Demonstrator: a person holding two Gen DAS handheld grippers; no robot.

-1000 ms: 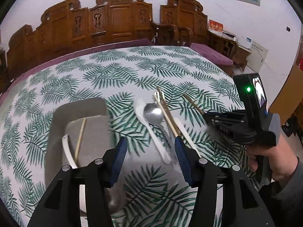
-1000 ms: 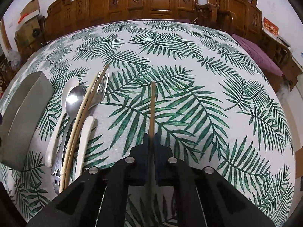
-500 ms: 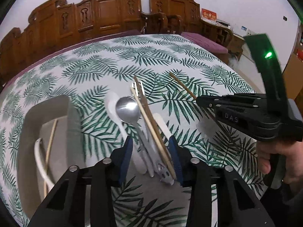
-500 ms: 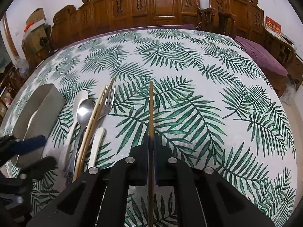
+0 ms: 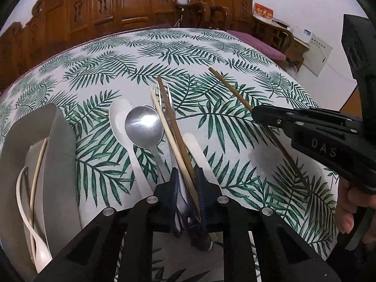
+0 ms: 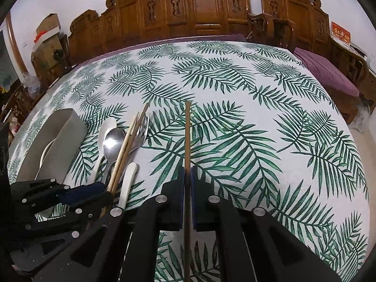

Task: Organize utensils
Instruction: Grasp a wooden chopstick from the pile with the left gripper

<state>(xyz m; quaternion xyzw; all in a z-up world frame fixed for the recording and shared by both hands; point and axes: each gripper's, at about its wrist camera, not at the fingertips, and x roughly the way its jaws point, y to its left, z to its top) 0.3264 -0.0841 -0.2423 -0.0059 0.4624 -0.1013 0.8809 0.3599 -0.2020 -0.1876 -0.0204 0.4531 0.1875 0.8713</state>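
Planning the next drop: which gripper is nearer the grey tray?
Left. The left gripper sits at the utensil pile right beside the grey tray. The right gripper, shut on a dark chopstick, is farther off, beyond that pile.

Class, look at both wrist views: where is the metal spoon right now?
The metal spoon lies on the tablecloth between the white spoon on its left and the chopsticks on its right, just right of the grey tray.

"DAS" on the right tongs
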